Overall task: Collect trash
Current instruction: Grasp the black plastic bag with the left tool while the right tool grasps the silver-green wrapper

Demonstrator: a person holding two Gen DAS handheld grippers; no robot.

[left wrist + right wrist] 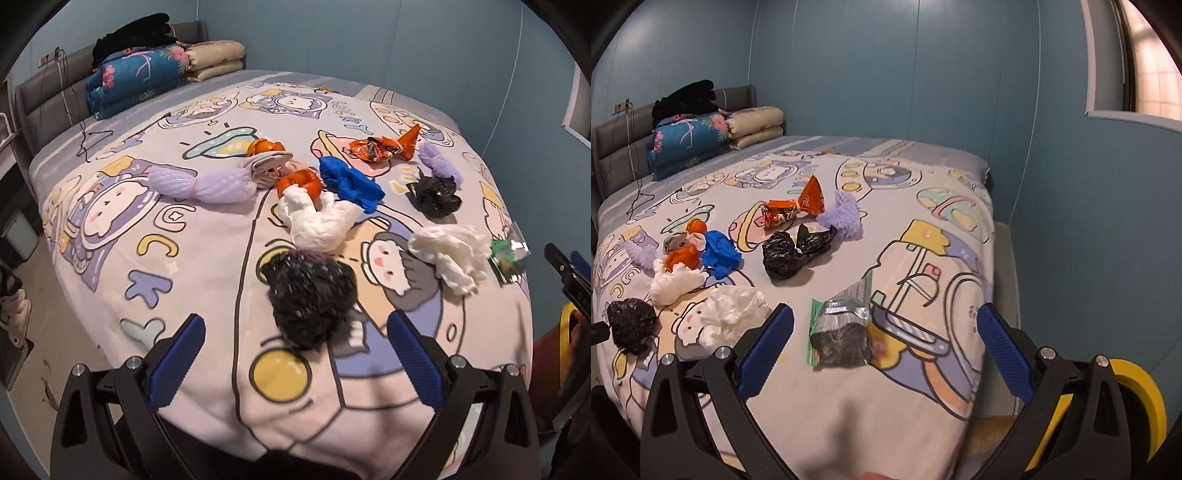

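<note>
Left hand-held gripper (295, 338) and right hand-held gripper (885, 330) both hover level, jaws spread wide, gripping nothing.

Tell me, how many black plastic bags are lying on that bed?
2. One crumpled black bag lies near the bed's foot, just ahead of the open left claw. The other black bag lies mid-bed, beside the purple foam net. Others may be hidden under the pile.

No legible text, brand or no. anywhere. Orange wrapper (783, 214) had print, too crumpled/blurred to read. Foil packet (842, 332) likewise. Bedspread (207, 258) showed letter-like cartoon shapes only, no readable word. Mark on the black part at right edge of left view too blurred.
</note>
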